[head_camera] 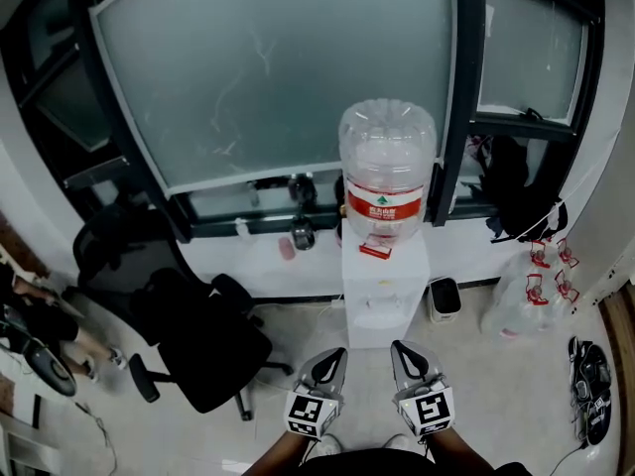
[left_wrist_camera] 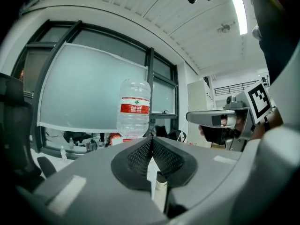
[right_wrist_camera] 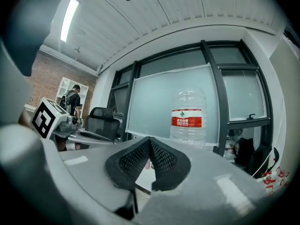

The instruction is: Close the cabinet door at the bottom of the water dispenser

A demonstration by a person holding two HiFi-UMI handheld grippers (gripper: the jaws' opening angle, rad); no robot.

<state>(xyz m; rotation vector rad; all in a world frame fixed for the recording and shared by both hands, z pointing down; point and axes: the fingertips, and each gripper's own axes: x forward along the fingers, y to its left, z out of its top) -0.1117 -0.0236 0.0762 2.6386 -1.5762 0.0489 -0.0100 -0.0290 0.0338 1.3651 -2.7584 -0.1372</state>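
Filling the wall behind the water dispenser (head_camera: 385, 291) is a frosted window (head_camera: 278, 77) in dark frames. The dispenser is a white column with its long axis upright and its front turned toward the person. Left of it, well apart, stands a black office chair (head_camera: 198, 350), with bare floor between the two. A clear bottle (head_camera: 388, 167) with a red label sits neck-down on the dispenser's top. To the dispenser's right, by the wall, are several empty bottles (head_camera: 526, 300), and just beside its right flank is a small bin (head_camera: 444, 298); open floor lies in front.

The head view looks down so steeply that the dispenser's front is foreshortened. The cabinet door at its foot cannot be read as open or closed there. Neither gripper view shows the door, only the bottle above and a sliver of white below their pads. Only the right gripper view shows a person (right_wrist_camera: 71, 97) standing far off to the dispenser's left.

The left gripper (head_camera: 332, 360) and right gripper (head_camera: 402, 353) sit side by side before the dispenser's foot, both aimed at it. Each has its jaws pressed together at the tips, with nothing held.
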